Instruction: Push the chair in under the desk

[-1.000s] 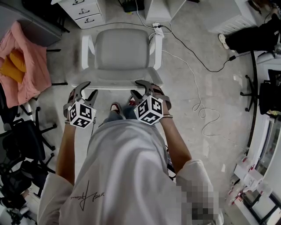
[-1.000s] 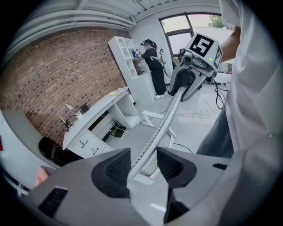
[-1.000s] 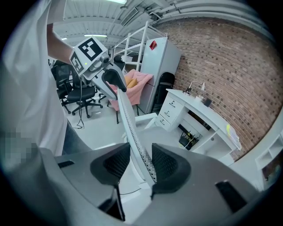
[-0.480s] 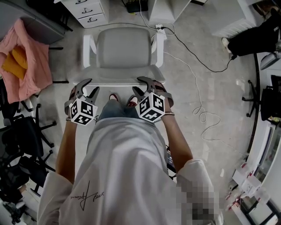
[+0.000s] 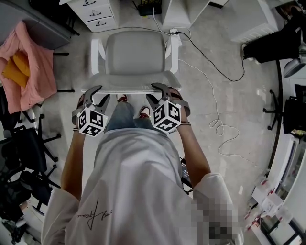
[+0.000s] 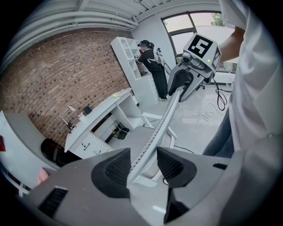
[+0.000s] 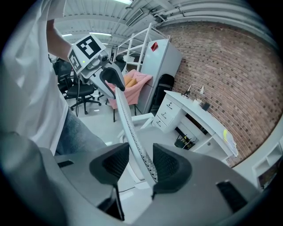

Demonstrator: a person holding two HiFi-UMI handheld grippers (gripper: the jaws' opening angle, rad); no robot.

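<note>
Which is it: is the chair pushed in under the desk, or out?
Out. The chair shows its whole seat on the floor in the head view, in front of the desk drawers; nothing covers it.

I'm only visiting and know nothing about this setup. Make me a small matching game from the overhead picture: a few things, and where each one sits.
Things:
1. chair
2. pink cloth
3. white cable
4. drawer unit

Places in the head view:
A. on the floor, right of the chair
B. top edge, left of centre
C. far left side
D. centre, upper half

Pairs: 1-D, 2-C, 3-A, 4-B
</note>
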